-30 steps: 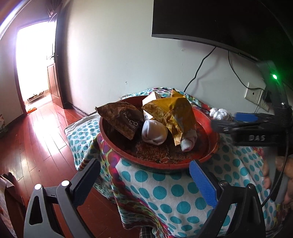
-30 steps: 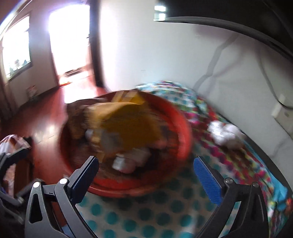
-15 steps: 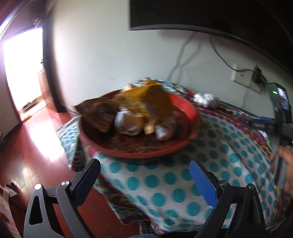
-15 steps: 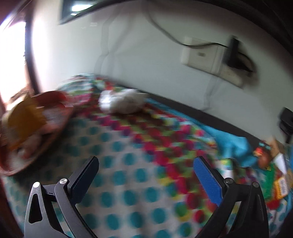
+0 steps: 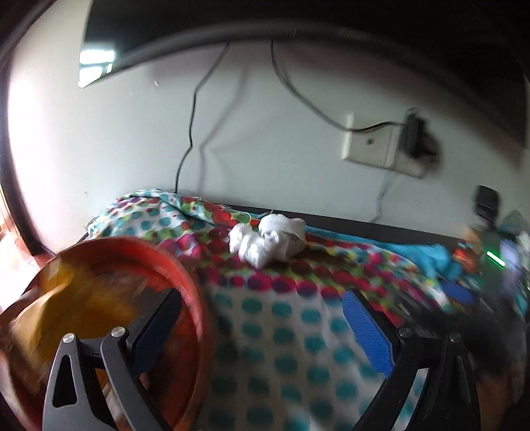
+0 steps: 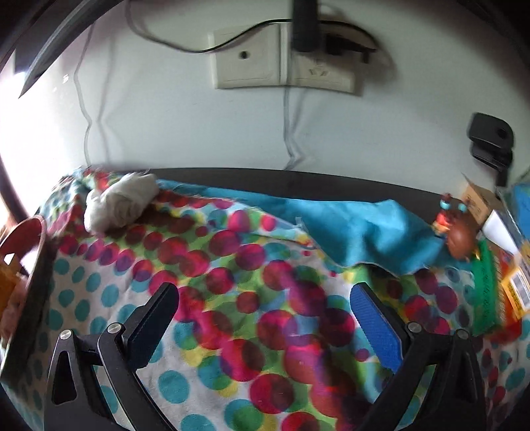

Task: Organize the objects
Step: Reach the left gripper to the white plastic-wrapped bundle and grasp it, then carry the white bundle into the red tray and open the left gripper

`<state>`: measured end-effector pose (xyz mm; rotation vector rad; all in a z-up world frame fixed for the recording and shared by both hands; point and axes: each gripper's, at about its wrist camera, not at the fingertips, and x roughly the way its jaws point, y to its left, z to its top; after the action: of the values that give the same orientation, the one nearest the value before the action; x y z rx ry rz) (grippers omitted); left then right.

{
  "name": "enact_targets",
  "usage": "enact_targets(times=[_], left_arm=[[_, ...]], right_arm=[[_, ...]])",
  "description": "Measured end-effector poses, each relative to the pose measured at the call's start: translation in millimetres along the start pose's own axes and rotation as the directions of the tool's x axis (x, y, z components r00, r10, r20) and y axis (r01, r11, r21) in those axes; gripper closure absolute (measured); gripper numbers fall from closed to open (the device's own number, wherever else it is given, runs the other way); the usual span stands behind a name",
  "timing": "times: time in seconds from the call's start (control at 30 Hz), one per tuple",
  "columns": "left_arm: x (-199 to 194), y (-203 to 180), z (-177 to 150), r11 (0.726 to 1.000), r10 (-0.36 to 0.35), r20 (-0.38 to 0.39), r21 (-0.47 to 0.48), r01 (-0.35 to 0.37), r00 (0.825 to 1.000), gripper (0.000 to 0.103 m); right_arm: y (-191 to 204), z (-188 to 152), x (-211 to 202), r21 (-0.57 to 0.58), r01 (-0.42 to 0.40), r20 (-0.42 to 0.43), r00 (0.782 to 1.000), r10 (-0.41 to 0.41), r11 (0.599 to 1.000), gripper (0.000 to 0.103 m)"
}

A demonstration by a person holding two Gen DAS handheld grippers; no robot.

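A red tray (image 5: 185, 275) with a yellow packet (image 5: 66, 308) in it sits at the left on the polka-dot cloth (image 5: 281, 331); its rim shows at the left edge of the right wrist view (image 6: 33, 252). A white crumpled bundle (image 5: 268, 240) lies on the cloth near the wall; it also shows in the right wrist view (image 6: 122, 202). My left gripper (image 5: 261, 325) is open and empty above the cloth beside the tray. My right gripper (image 6: 265, 318) is open and empty over the cloth's middle. A small brown toy figure (image 6: 457, 232) and colourful packets (image 6: 510, 281) lie at the right.
A blue cloth (image 6: 347, 228) lies along the back. A wall socket (image 6: 281, 59) with plugs and cables is above. A TV edge (image 5: 232, 20) hangs overhead. A black device (image 6: 490, 142) stands at the right. The table drops off at the left, past the tray.
Both views have swung right along the table. The tray has gone from centre to the left edge. The socket, blue cloth and toy figure have come into view. Both grippers stay open.
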<state>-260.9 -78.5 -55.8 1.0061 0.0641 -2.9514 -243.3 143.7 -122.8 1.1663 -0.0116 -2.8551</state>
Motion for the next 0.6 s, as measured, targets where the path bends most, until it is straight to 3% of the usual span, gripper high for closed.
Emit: enact_targets(times=[0.17, 0.23, 0.3, 0.33, 0.47, 0.6], left_arm=[[67, -7, 20, 0.995, 0.102, -0.057, -0.007, -0.102, 0.993, 0.005], [88, -4, 24, 0.992, 0.112, -0.093, -0.042, -0.116, 0.989, 0.011], [106, -5, 27, 0.99, 0.126, -0.129, -0.042, -0.132, 0.984, 0.027], [113, -6, 28, 0.99, 0.132, -0.146, -0.033, -0.138, 0.98, 0.029], [141, -5, 30, 0.986, 0.155, -0.199, -0.035, -0.165, 0.968, 0.031], [154, 2, 31, 0.986, 0.148, -0.196, -0.045, -0.16, 0.969, 0.032]], right_arm=[[-3, -1, 5, 0.028, -0.02, -0.026, 0.999, 0.02, 0.999, 0.0], [-6, -2, 3, 0.037, -0.04, -0.024, 0.999, 0.041, 0.999, 0.0], [-9, -3, 4, 0.056, -0.064, -0.022, 0.998, 0.066, 0.996, 0.0], [-11, -3, 3, 0.065, -0.075, -0.022, 0.997, 0.076, 0.995, 0.0], [-23, -4, 7, 0.129, -0.122, -0.032, 0.991, 0.127, 0.984, 0.0], [-26, -5, 8, 0.155, -0.153, -0.036, 0.986, 0.161, 0.976, 0.0]])
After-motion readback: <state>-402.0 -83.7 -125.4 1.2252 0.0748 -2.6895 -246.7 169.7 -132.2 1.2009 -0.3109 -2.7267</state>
